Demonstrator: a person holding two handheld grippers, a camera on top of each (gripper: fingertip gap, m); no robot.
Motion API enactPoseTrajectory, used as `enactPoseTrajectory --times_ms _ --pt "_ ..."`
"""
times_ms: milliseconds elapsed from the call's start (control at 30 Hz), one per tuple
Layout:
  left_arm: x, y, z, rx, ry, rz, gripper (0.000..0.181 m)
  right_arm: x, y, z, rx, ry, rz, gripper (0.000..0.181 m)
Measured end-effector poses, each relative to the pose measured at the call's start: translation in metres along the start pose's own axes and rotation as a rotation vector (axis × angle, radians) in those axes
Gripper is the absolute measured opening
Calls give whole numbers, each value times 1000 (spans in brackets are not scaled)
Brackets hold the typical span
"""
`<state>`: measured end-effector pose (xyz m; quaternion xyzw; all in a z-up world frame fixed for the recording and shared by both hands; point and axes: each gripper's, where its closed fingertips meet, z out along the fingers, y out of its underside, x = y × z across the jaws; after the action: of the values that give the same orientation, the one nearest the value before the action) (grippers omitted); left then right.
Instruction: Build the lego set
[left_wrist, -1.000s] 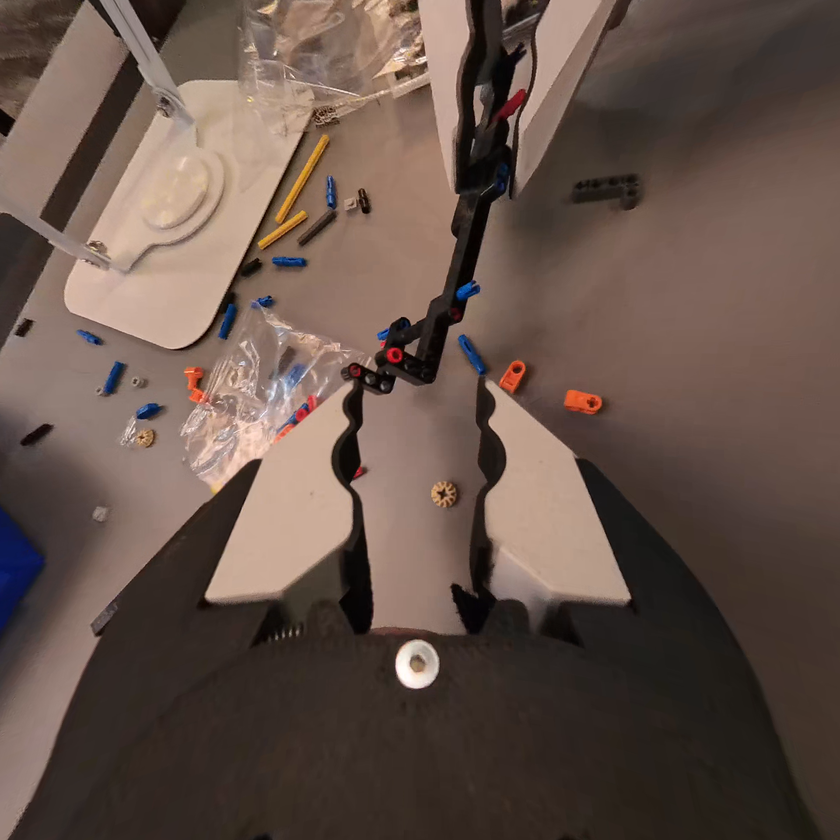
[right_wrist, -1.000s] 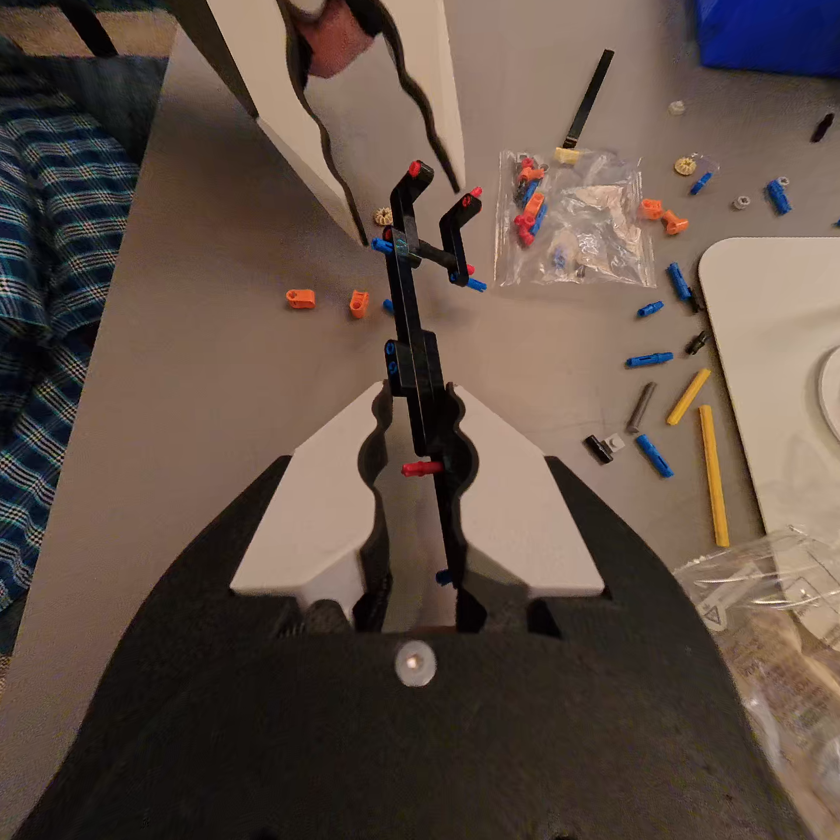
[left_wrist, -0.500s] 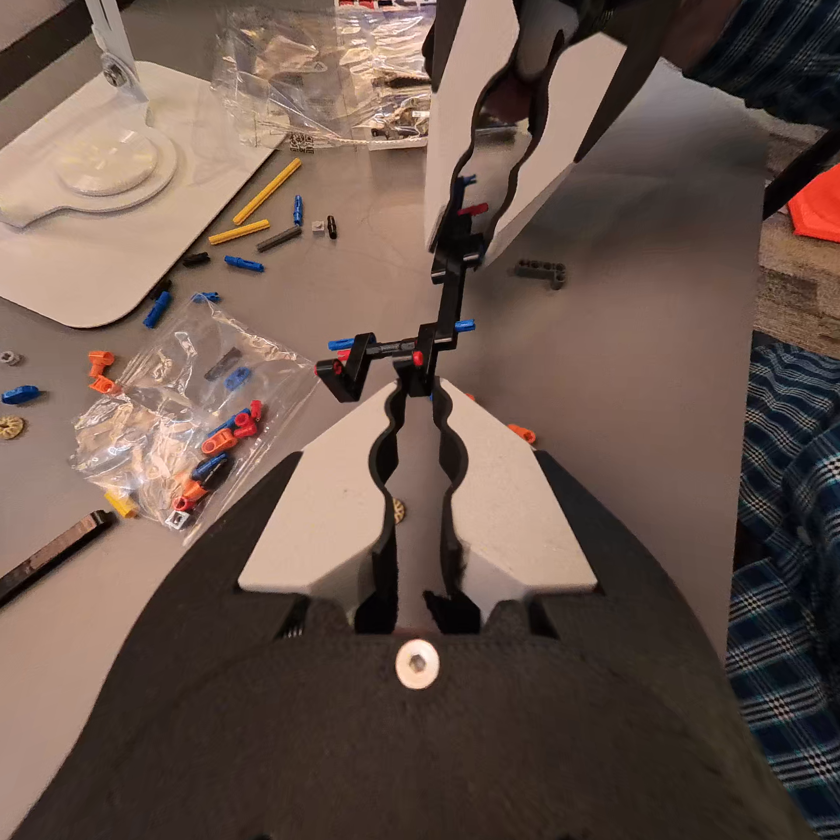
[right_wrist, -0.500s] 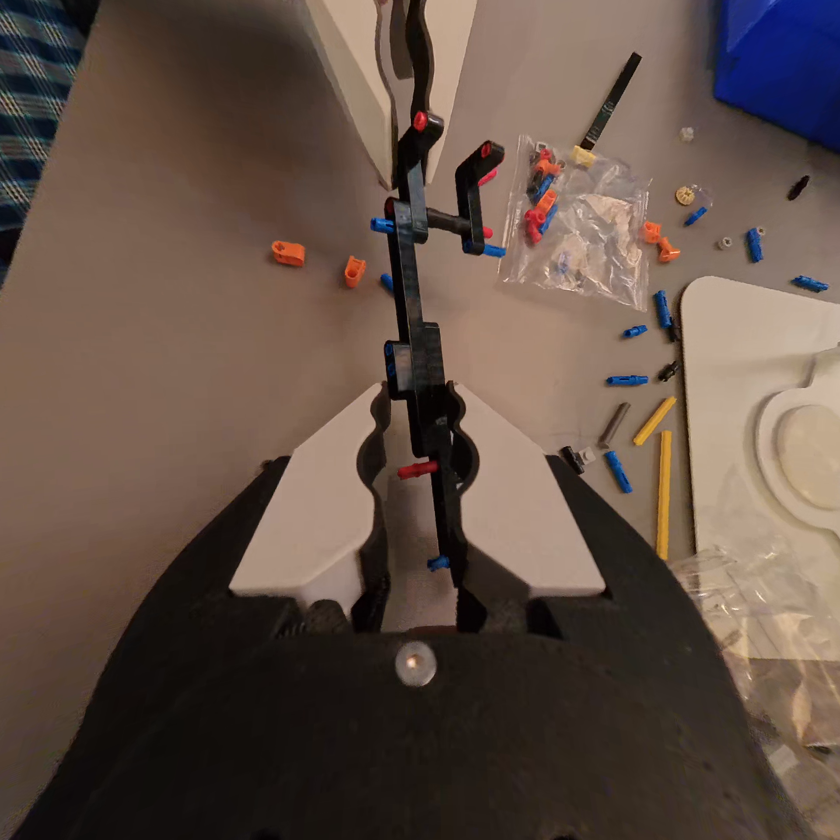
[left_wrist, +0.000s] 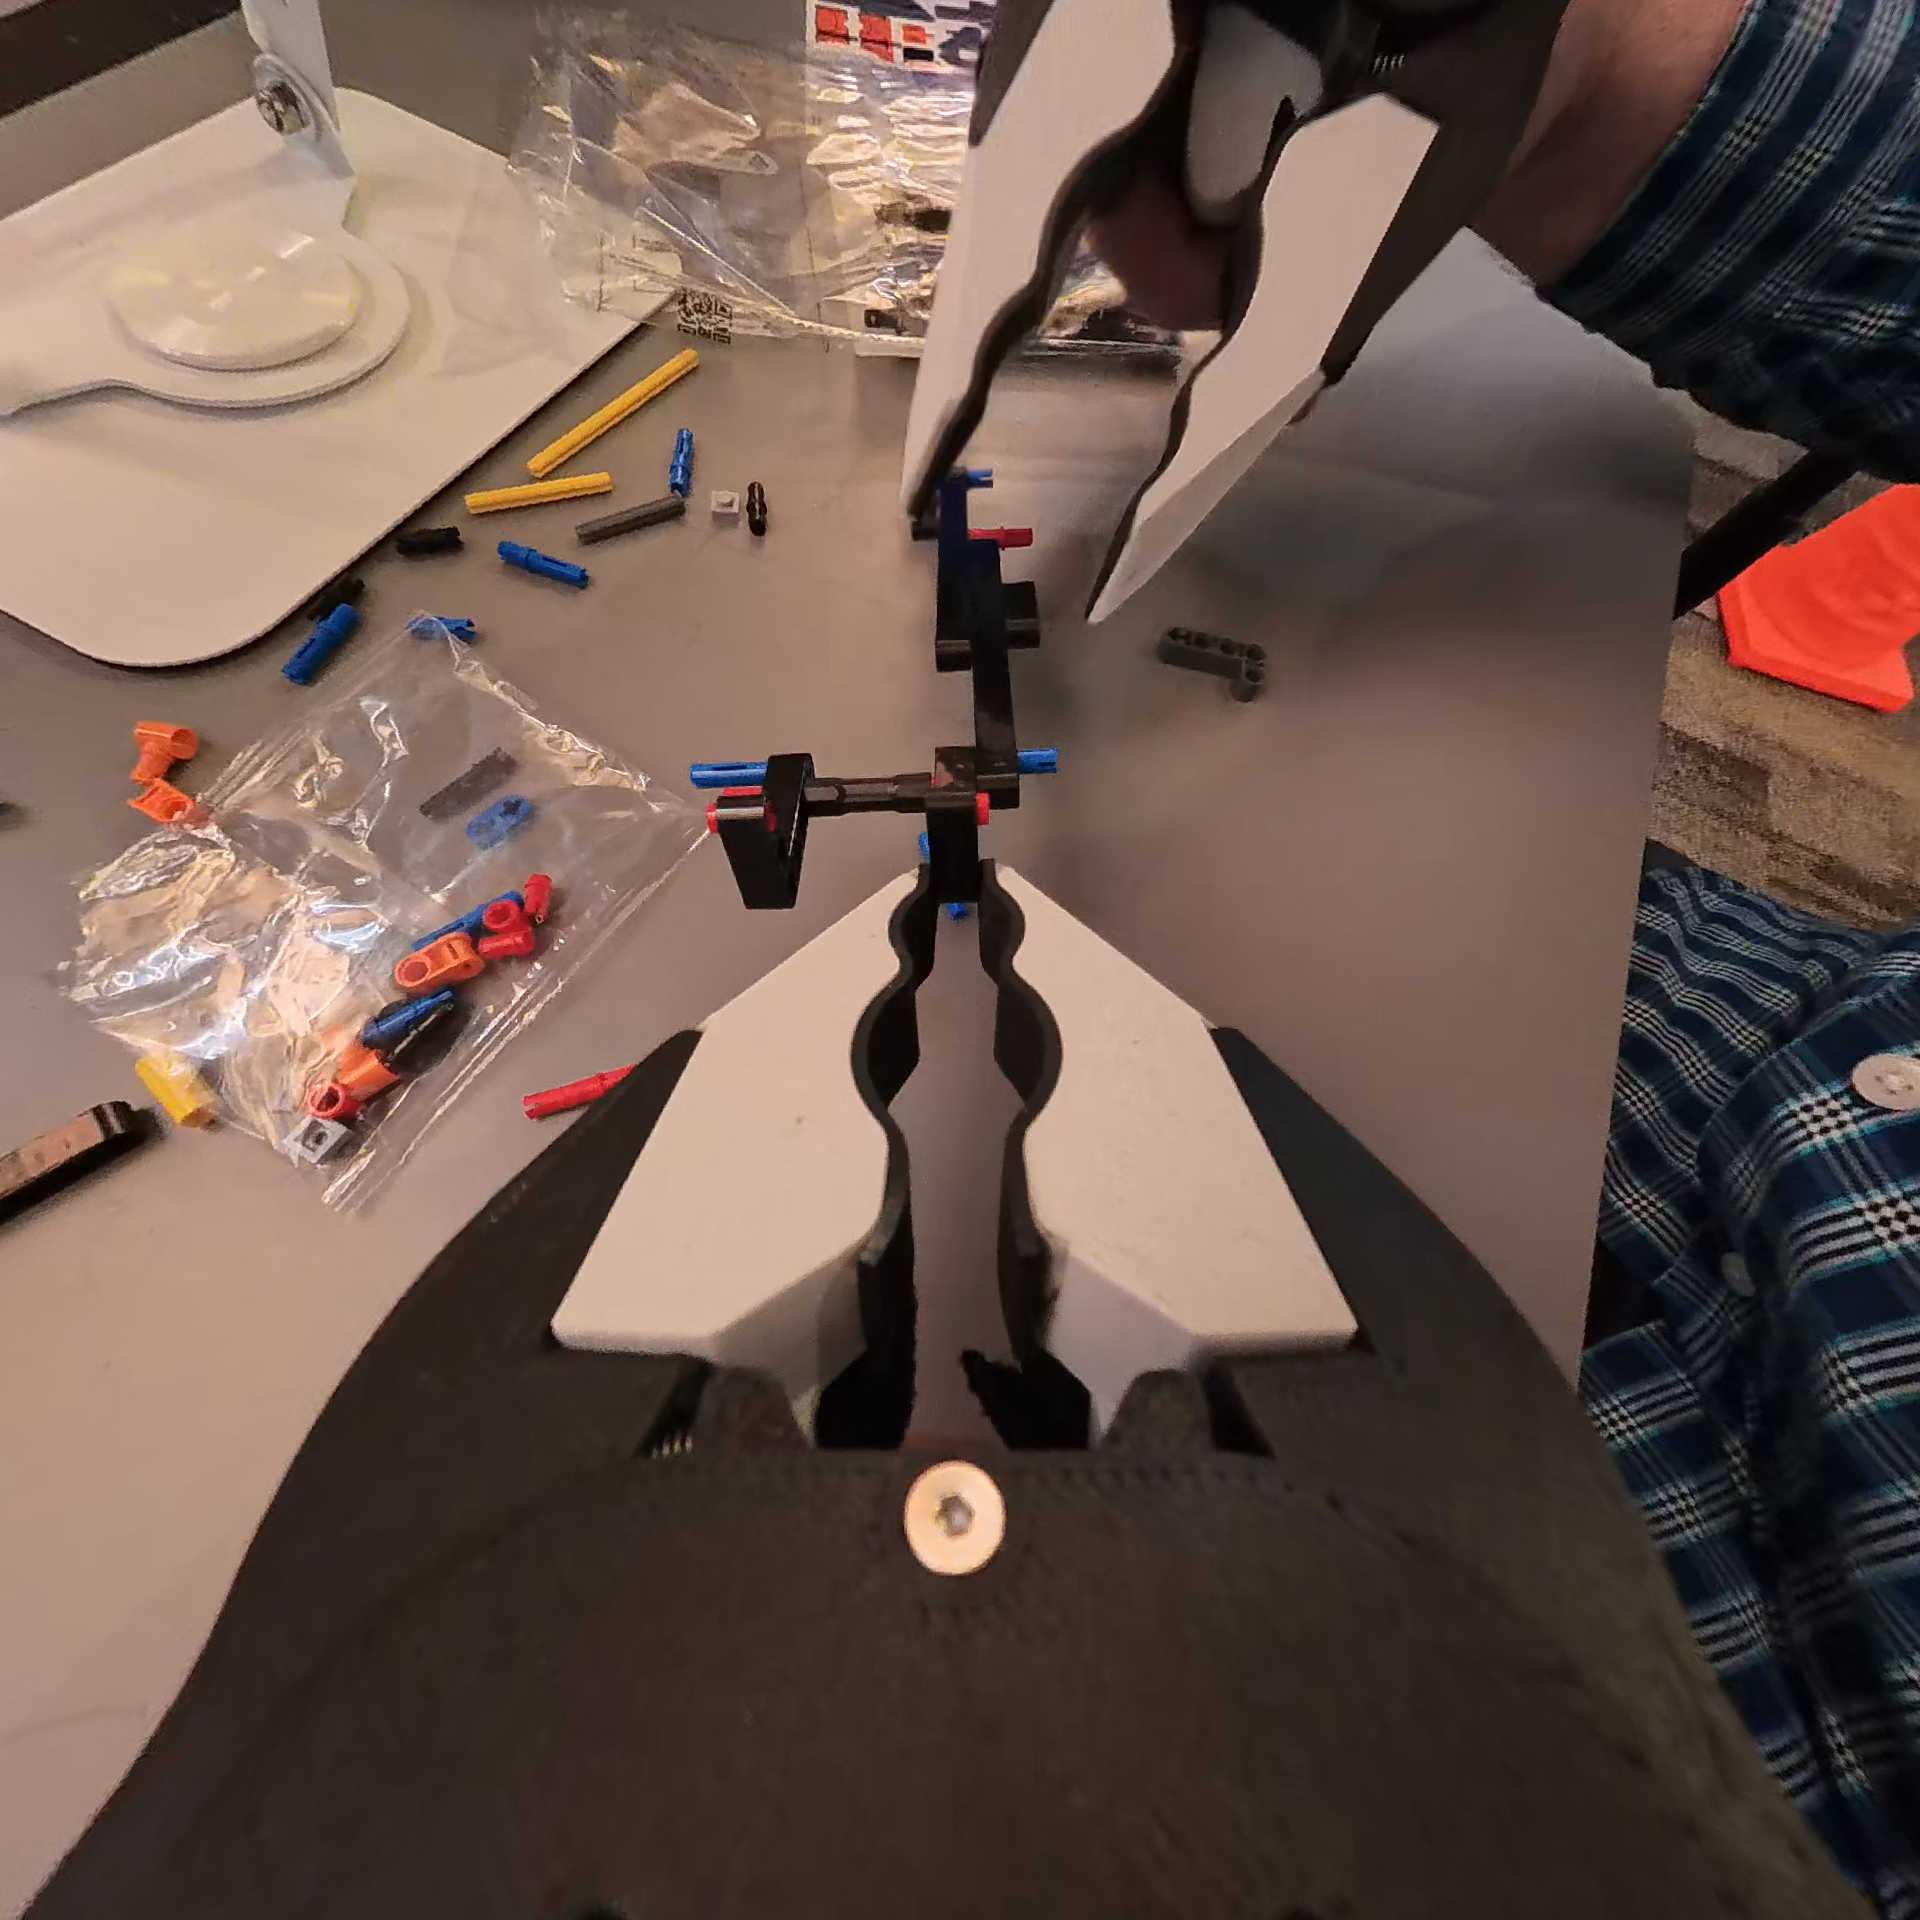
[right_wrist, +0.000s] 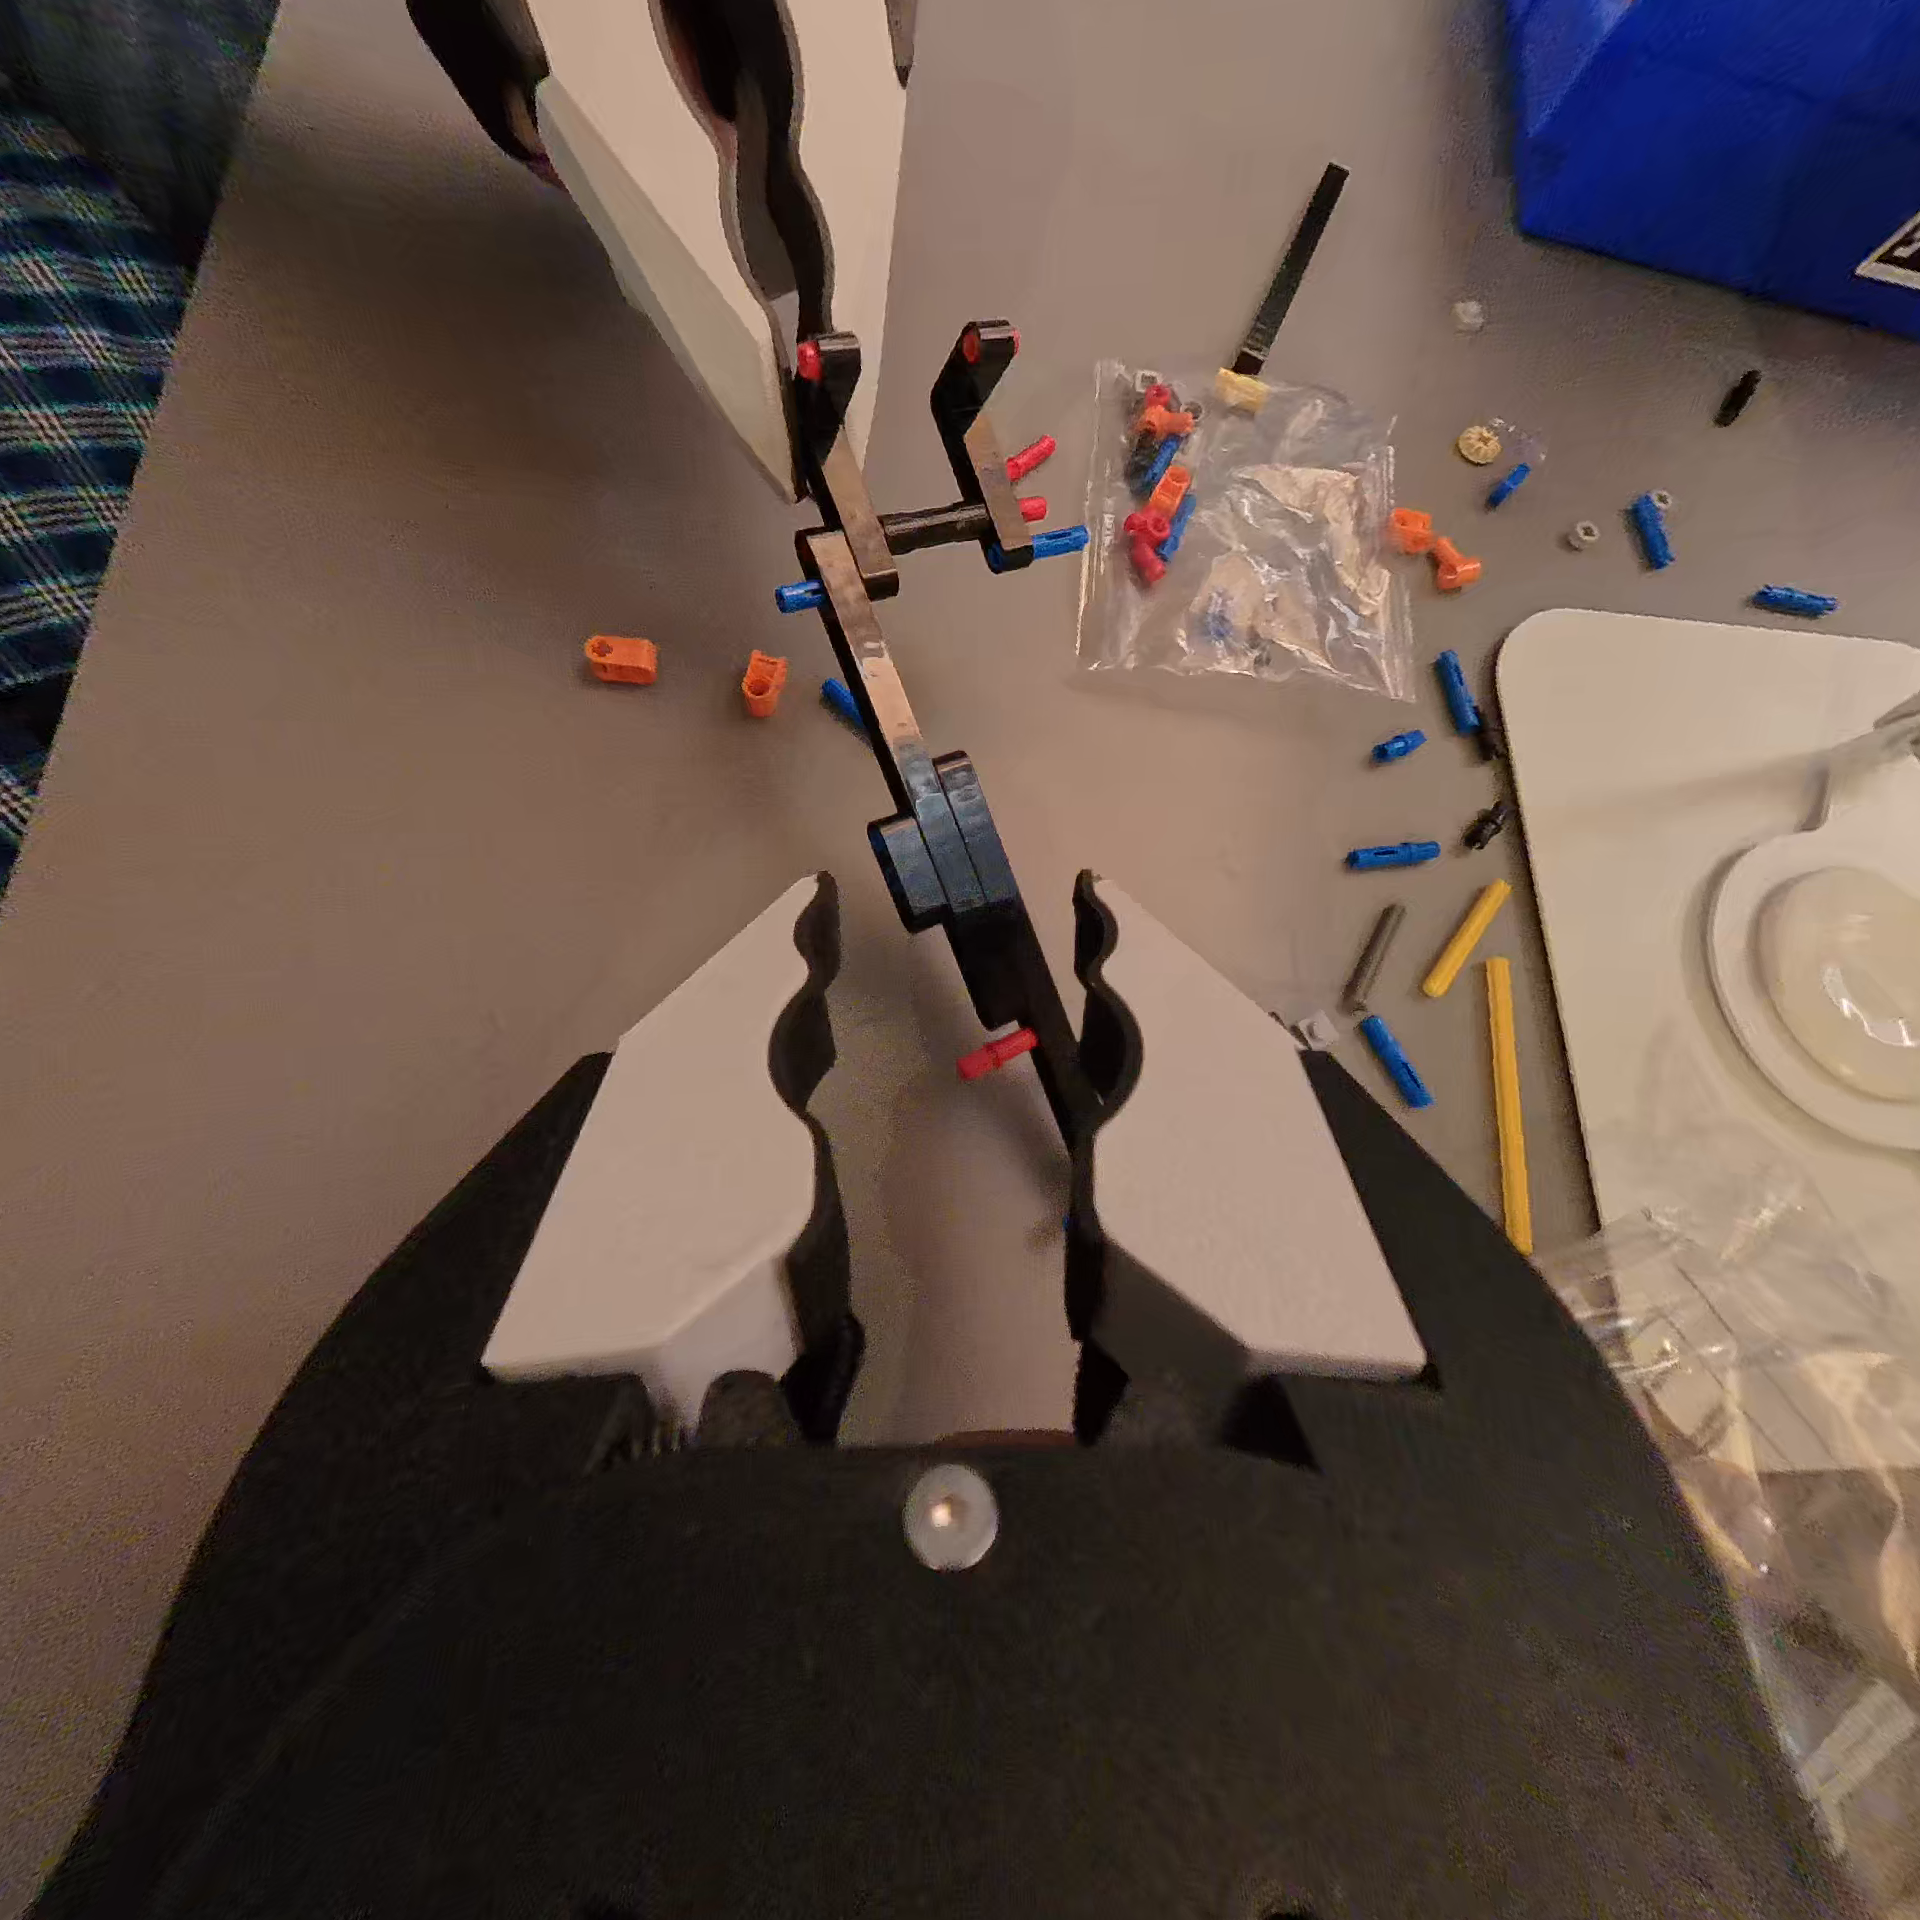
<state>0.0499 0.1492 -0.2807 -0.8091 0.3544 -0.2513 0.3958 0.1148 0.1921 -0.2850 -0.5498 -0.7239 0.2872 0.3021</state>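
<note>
The black lego assembly (left_wrist: 982, 717) is a long beam chain with blue and red pins and a side arm, held above the grey table. My left gripper (left_wrist: 956, 878) is shut on its near end. In the right wrist view the left gripper (right_wrist: 821, 436) grips the far end of the assembly (right_wrist: 940, 831). My right gripper (right_wrist: 954, 883) is open. The assembly passes between its fingers and lies against the right finger (right_wrist: 1195, 1091). In the left wrist view the right gripper (left_wrist: 1006, 566) stands open around the assembly's far end.
A plastic bag of small parts (left_wrist: 343, 914) (right_wrist: 1247, 540) lies on the table. Loose blue pins, yellow axles (right_wrist: 1507, 1101), orange connectors (right_wrist: 621, 660) and a grey L beam (left_wrist: 1210, 660) lie scattered. A white base plate (left_wrist: 208, 499), a blue box (right_wrist: 1714, 135) and a person's plaid sleeve (left_wrist: 1766, 260) are nearby. One gripper's finger ends stand about 9 centimeters off the other's.
My left gripper moved in and shut on the assembly's end. My right gripper, shut on the assembly before, has opened and let go.
</note>
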Motion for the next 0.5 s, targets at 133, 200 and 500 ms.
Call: enactPoseTrajectory --times_ms 133,200,500 --pt "-1 0 -1 0 -9 -15 5 2 7 -13 2 32 38 43" --pt "-2 1 -2 -1 -6 -24 5 4 13 -19 -6 51 61 42" --pt "-2 3 -4 -15 -12 -13 5 6 31 -27 -50 101 106 51"
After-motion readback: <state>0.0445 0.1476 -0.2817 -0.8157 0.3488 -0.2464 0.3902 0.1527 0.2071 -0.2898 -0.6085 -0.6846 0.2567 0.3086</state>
